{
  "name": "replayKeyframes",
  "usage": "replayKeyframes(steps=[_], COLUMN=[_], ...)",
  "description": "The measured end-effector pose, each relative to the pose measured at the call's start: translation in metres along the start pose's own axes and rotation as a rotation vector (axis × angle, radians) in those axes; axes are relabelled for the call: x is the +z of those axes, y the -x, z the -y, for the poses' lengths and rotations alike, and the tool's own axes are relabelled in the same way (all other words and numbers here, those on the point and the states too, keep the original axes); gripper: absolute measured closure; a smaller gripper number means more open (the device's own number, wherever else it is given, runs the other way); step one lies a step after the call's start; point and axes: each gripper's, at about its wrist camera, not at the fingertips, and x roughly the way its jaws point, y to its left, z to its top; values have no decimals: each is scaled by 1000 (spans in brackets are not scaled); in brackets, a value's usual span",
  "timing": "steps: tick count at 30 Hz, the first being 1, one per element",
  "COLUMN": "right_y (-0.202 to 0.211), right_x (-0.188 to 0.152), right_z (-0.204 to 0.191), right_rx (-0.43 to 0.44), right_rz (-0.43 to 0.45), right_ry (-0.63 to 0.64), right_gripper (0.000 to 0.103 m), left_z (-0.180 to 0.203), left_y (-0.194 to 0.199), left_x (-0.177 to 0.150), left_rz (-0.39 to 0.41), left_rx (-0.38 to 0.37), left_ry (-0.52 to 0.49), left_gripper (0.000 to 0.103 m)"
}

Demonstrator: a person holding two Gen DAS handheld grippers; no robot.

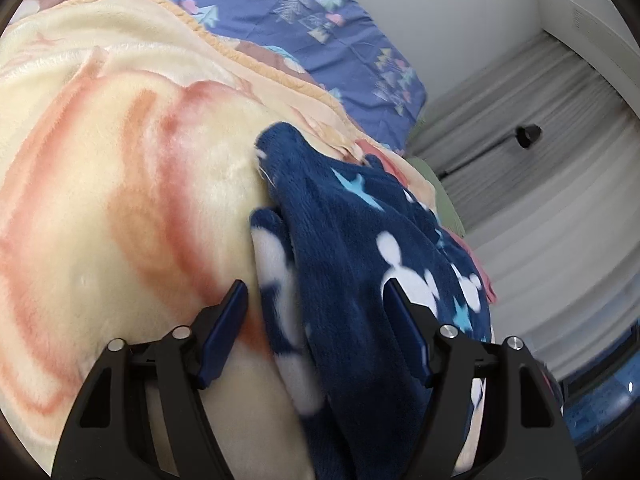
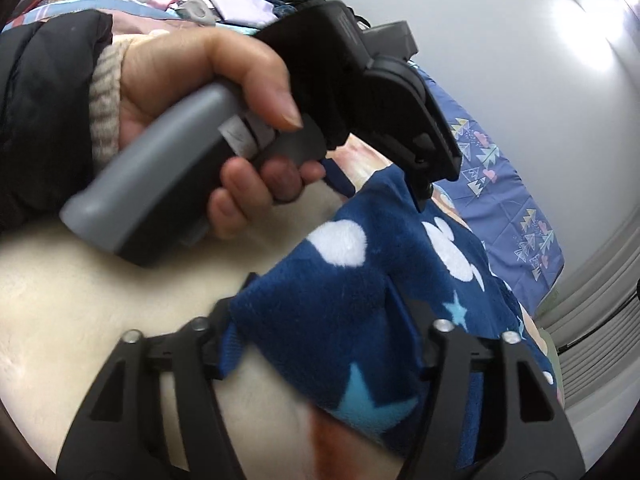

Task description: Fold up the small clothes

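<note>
A small navy fleece garment (image 1: 352,248) with white mouse heads and light blue stars lies bunched on a cream and orange blanket (image 1: 120,184). My left gripper (image 1: 316,292) is open, its blue-padded fingers (image 1: 226,320) either side of the garment's near end. In the right wrist view the garment (image 2: 340,312) fills the gap of my right gripper (image 2: 316,312), whose jaws stand wide apart around a fold of it. The person's left hand (image 2: 192,80) holds the other gripper (image 2: 432,188) just beyond, with its tip on the garment's far edge.
A blue patterned sheet (image 1: 312,28) lies beyond the blanket, against a white wall (image 1: 460,20). Pale curtains (image 1: 540,184) and a black stand (image 1: 528,134) are at the right. Folded items and clutter (image 2: 224,4) sit at the far end of the bed.
</note>
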Motion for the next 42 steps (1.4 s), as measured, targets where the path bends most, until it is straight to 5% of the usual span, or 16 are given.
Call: replayKeyframes(steps=[2,3,6,13,19,25,33,37,42], right_y=[5,9,25,64,91,102,96,95,59], right_x=[-2,-3,-5,-14,-47,-103,-226,-275,-327], right_z=[10,16,44,99,185,253,327,338,329], right_rx=[10,29,72,162,246,224,277,293,319], right_rz=[19,30,79,196,273,308,300,264,152], right_ry=[-42,-68,-169,-431,-704,-877,-1195,-1309,-1449], right_gripper=[71,80,85,85,85,85,85,85,85], left_z=[-4,-8,6,88,175,252,346,368,360], left_y=[-6,-7,-2,19,0,-65,-178,-228,-287], left_x=[6,9,13,40,49,40,5,-25,-58], left_rz=[6,-1,17,46,54,39,-94,-167,-217], left_rx=[40,1,7,53,98,129,209,245,330], left_ry=[61,114,114,-65,-206,-258,-423,-501,-575], left_gripper=[70,77,81,82,81,81,80,76,57])
